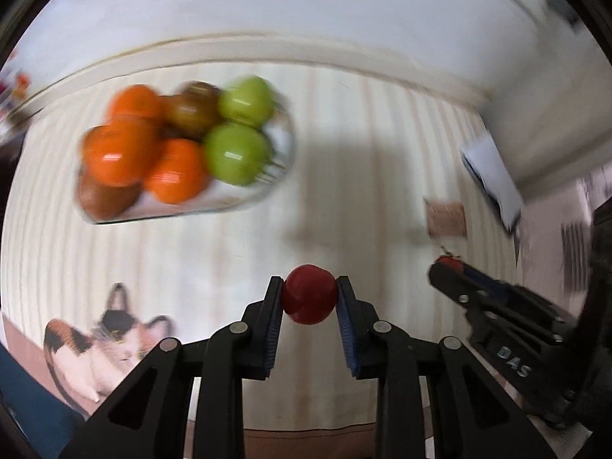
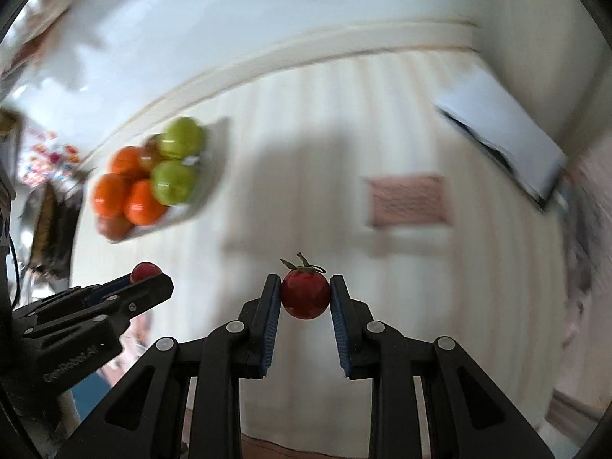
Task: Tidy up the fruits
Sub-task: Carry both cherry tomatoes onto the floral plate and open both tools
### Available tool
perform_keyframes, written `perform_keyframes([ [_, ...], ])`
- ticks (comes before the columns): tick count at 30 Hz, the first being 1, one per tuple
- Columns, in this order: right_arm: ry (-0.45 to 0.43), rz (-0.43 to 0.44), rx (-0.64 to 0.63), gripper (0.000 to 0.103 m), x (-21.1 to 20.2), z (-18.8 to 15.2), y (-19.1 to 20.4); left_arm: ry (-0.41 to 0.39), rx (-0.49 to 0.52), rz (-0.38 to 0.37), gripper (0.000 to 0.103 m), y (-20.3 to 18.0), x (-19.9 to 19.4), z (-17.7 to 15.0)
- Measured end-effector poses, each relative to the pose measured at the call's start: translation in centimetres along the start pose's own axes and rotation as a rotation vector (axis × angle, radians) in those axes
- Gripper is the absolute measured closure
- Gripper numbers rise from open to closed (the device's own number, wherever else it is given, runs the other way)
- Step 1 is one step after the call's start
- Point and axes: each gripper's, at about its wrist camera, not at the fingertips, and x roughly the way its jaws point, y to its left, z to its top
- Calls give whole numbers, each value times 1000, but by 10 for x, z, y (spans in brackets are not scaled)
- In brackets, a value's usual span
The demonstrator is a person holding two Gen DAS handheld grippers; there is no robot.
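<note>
My left gripper [image 1: 309,292] is shut on a small red tomato [image 1: 308,293], held above the striped tablecloth. My right gripper [image 2: 305,294] is shut on a second red tomato [image 2: 305,293] with a green stalk on top. Each gripper shows in the other's view: the right gripper [image 1: 445,267] at the right edge, the left gripper [image 2: 151,277] at the lower left, both with red fruit at their tips. A clear dish [image 1: 279,160] holds oranges [image 1: 176,172], green apples [image 1: 235,153] and brownish fruit, to the upper left in both views; the dish [image 2: 216,176] is blurred.
A pinkish-brown mat [image 2: 409,201] lies flat on the cloth to the right. A white box with a dark edge [image 2: 505,145] sits at the table's far right. A cat picture [image 1: 111,340] covers the near left. Clutter [image 2: 49,164] stands beyond the table's left side.
</note>
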Motion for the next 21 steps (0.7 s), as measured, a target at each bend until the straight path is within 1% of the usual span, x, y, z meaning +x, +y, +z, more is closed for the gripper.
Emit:
perform_keyframes([
  [1, 3, 28, -20, 75, 7, 7, 15, -18, -34, 7, 79, 16, -10, 3],
  [5, 21, 94, -85, 75, 35, 27, 64, -60, -133, 33, 78, 62, -26, 10],
  [8, 37, 122, -116, 75, 57, 37, 96, -80, -213, 57, 78, 104, -33, 19],
  [9, 43, 126, -122, 75, 66, 40, 105, -81, -228, 66, 78, 111, -33, 24],
  [13, 69, 135, -129, 75, 90, 47, 124, -78, -306, 83, 78, 155, -28, 37],
  [17, 91, 115, -135, 75, 117, 54, 140, -60, -370, 66, 78, 193, -17, 52],
  [21, 109, 106, -123, 75, 136, 57, 148, -15, -425, 26, 78, 224, 1, 66],
])
